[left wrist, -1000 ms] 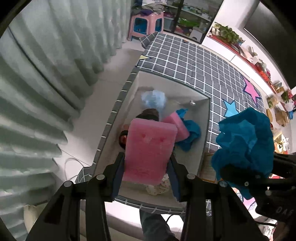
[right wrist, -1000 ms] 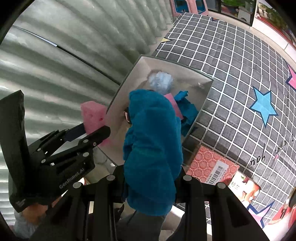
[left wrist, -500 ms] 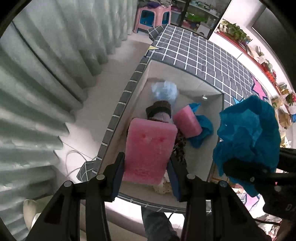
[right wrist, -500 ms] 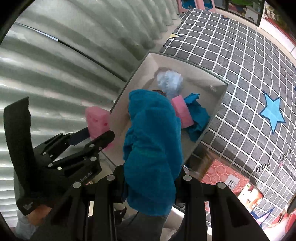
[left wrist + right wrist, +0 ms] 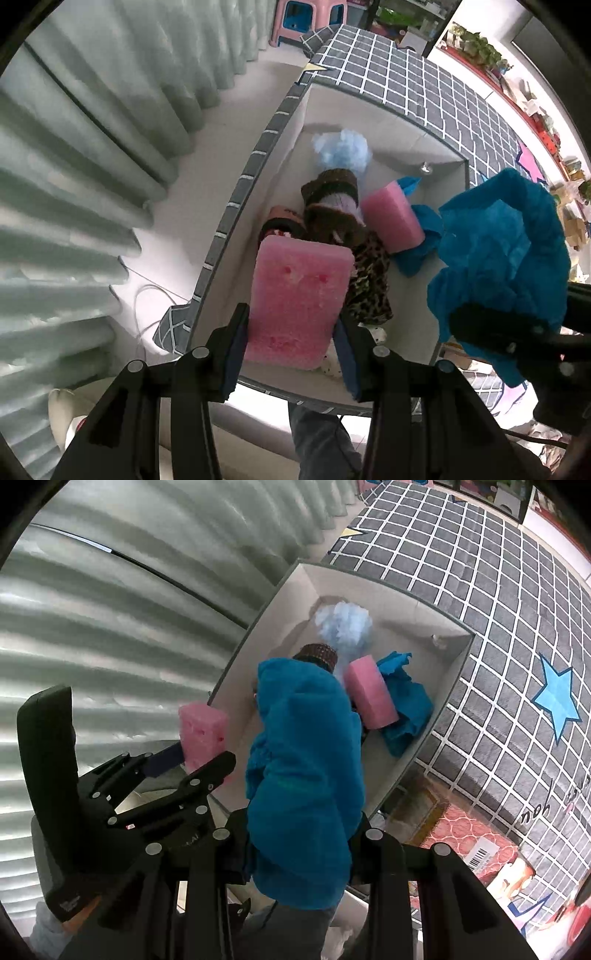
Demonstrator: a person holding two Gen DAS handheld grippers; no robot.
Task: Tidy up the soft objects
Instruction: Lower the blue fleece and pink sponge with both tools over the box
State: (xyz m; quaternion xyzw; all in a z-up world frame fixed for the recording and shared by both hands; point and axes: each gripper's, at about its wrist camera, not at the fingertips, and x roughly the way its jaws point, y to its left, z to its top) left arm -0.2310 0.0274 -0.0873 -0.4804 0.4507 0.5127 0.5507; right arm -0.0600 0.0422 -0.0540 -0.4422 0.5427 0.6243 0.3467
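Note:
My left gripper (image 5: 291, 343) is shut on a pink sponge (image 5: 299, 295) and holds it above the near end of a white box (image 5: 376, 110). My right gripper (image 5: 299, 834) is shut on a fluffy blue cloth (image 5: 306, 775), also above the box's near end. The box (image 5: 454, 672) holds a second pink sponge (image 5: 391, 218), a blue cloth (image 5: 421, 236), a pale blue fluffy ball (image 5: 341, 151), knitted brown items (image 5: 332, 199) and a leopard-print piece (image 5: 369, 288). In the right wrist view the left gripper (image 5: 192, 760) is to the left with its sponge (image 5: 201, 731).
The box sits at the edge of a dark checked mat (image 5: 406, 81) with a blue star (image 5: 557, 698). Grey curtains (image 5: 74, 147) hang on the left. A pink stool (image 5: 306, 18) stands far back. Red printed packaging (image 5: 476, 842) lies beside the box.
Both grippers have moved a little back and up from the box with their loads held. More of the box's contents shows beyond the pink sponge.

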